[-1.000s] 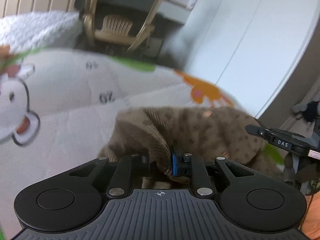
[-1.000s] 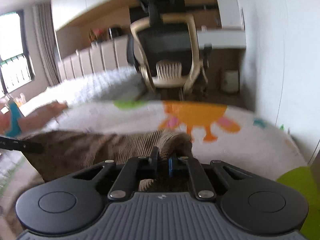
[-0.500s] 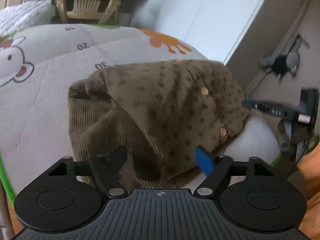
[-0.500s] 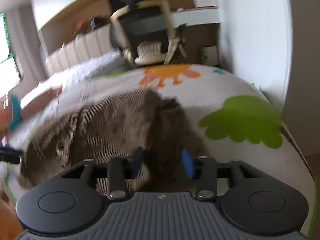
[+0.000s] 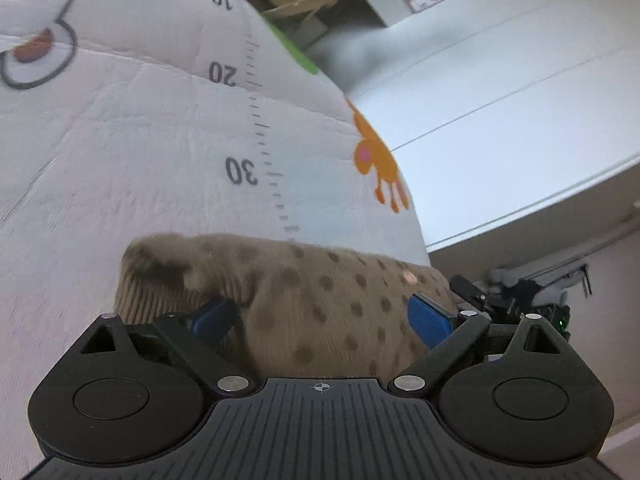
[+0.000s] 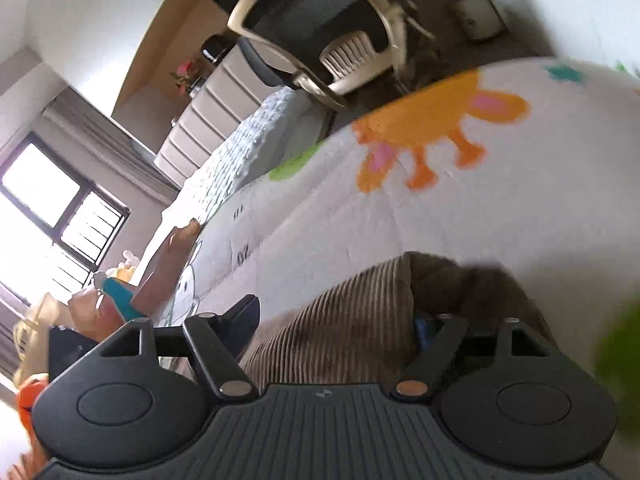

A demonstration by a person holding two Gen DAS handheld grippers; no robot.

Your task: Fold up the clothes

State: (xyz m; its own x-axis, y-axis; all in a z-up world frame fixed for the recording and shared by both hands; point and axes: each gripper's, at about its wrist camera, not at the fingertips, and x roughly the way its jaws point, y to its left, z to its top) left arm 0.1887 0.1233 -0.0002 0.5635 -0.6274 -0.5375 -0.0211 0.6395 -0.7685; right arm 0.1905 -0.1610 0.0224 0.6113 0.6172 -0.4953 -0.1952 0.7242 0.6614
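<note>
Both wrist cameras sit low and close over the brown garment [image 5: 312, 304] [image 6: 340, 328], tilted. They look across the printed mat [image 5: 140, 152] [image 6: 360, 208]. Both views share the garment, mat and chair [image 6: 320, 20].

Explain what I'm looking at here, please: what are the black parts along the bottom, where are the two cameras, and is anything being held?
Each picture comes from a camera mounted on a handheld tool, looking along its two blue-padded fingers. The black shape at the bottom is the tool's own body. The left tool and the right tool are both open, straddling a brown spotted corduroy garment without gripping it. The garment lies folded on a white cartoon-printed quilt. Behind it stands an office chair.
</note>
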